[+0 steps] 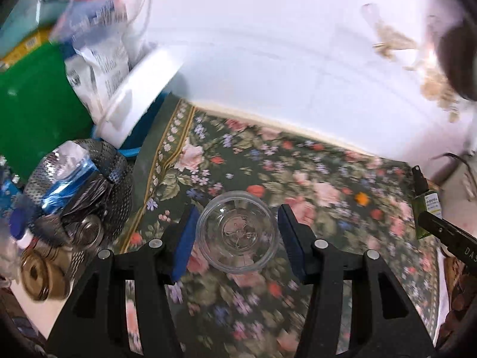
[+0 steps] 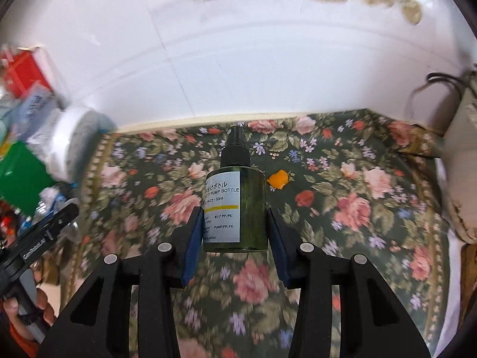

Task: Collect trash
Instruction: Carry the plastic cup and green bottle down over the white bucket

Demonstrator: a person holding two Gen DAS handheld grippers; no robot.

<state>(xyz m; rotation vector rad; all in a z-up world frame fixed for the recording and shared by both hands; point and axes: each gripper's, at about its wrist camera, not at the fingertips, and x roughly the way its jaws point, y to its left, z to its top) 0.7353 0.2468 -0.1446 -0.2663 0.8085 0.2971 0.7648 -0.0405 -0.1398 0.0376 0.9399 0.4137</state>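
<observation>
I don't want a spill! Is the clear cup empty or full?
Empty. Through the clear cup, held in the left claw, you see its ribbed bottom and the flowery cloth, no liquid.

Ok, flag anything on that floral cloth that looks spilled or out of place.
One thing: a small orange scrap lies loose on the floral cloth, just right of the green pump bottle. It looks like stray peel or a smear; too blurred to say which.

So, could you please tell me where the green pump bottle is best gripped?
Grip the green pump bottle across its straight cylindrical body, pressing from both sides, as the right gripper holds it now. The narrow black pump head offers less to hold.
</observation>
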